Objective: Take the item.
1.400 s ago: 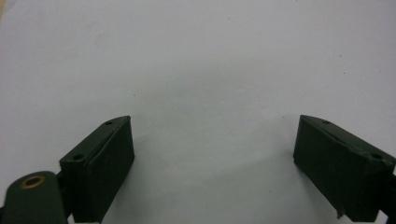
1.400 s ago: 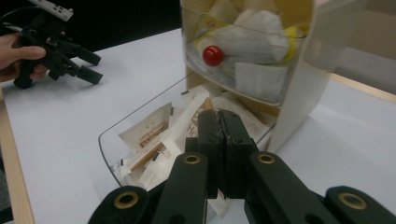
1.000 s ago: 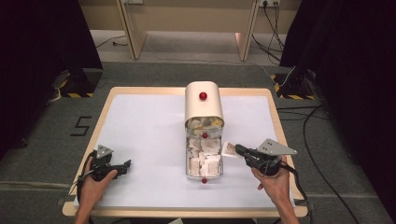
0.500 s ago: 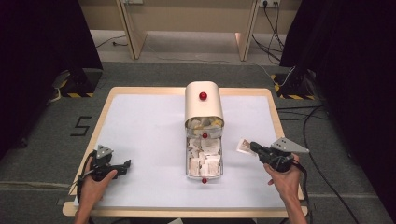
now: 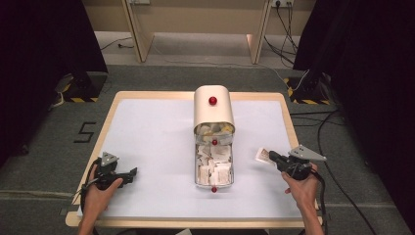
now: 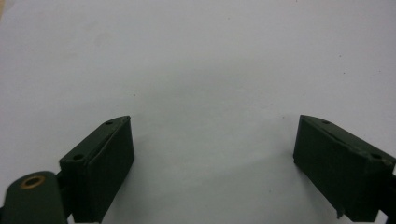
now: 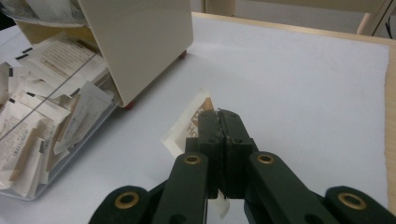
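High view: the right hand-held black gripper point(image 5: 270, 157) clamps a small cream paper sachet point(image 5: 263, 155) just above the white table covering point(image 5: 147, 132), to the right of the cream metal box point(image 5: 214, 107) and its clear drawer of sachets point(image 5: 214, 168). The left gripper point(image 5: 128, 173) rests open, empty. Likely step: carrying one sachet away; next calls for setting it down on bare table.

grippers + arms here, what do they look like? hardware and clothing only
Both are black two-jaw handheld tools. The left gripper has flat rectangular matte pads with small screw holes; the right gripper has black linkage arms with brass-coloured pivot rivets. Each carries a grey three-cornered plate on top and trails a black cable. The forearms are bare, with no sleeves in frame.
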A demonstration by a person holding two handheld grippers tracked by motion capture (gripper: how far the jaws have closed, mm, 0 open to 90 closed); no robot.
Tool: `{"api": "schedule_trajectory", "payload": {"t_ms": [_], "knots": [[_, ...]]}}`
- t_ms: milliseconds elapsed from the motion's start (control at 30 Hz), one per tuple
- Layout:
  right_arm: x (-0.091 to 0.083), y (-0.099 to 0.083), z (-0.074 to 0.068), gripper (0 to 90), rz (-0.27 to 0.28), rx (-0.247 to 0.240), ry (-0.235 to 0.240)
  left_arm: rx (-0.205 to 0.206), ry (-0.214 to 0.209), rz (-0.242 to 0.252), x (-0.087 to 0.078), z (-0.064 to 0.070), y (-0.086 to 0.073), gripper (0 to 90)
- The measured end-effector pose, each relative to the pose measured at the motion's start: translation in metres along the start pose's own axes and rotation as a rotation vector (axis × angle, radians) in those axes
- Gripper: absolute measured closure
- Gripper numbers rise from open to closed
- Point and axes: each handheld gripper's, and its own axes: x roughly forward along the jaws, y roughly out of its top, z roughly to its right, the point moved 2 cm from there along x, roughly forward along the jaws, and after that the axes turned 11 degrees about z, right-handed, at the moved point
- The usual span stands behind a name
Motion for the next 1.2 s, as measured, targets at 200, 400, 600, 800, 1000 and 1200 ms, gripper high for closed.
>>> {"api": "schedule_trajectory", "payload": {"t_ms": [200,400,600,800,1000,1200], "knots": [[0.003,-0.006,0.004,88.7,-0.021,0.005,-0.008,0.000,0.000,0.000,0.000,0.000,0.000,11.6],[0.006,-0.011,0.005,88.7,-0.044,0.007,-0.010,0.000,0.000,0.000,0.000,0.000,0.000,11.5],[0.010,-0.015,0.005,88.7,-0.070,0.004,-0.004,0.000,0.000,0.000,0.000,0.000,0.000,11.5],[0.013,-0.020,0.005,88.6,-0.091,0.006,-0.007,0.000,0.000,0.000,0.000,0.000,0.000,11.5],[0.019,-0.027,0.005,77.1,-0.149,0.025,0.004,-0.001,0.000,0.001,0.000,0.000,0.000,11.6],[0.015,-0.015,0.002,51.8,-0.094,0.009,-0.071,-0.001,-0.001,0.001,0.000,0.000,0.000,11.5]]}}
